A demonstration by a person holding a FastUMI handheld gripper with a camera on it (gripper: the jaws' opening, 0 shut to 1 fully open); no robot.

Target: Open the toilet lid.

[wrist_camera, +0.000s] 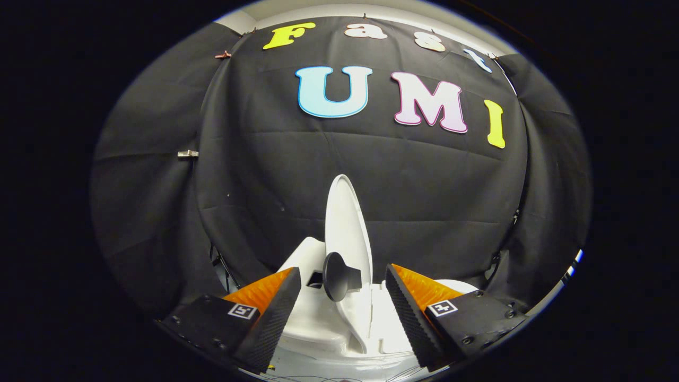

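A white toilet (pixel 313 318) sits low, just ahead of my gripper (pixel 339 297). Its white lid (pixel 347 223) stands raised, nearly upright, seen almost edge-on and rising beyond the fingers. A black round knob (pixel 337 276) juts from the lid's left face, between the two fingers and a little beyond them. The fingers (pixel 276 313) stand wide apart on either side of the lid and knob, touching neither. The gripper is open and holds nothing. The bowl below the fingers is partly hidden by them.
Black cloth (pixel 371 175) forms the booth's wall close behind the toilet and wraps round both sides. Small clips (pixel 187 154) hold the cloth at the left. A pale ceiling strip (pixel 318 10) runs along the top.
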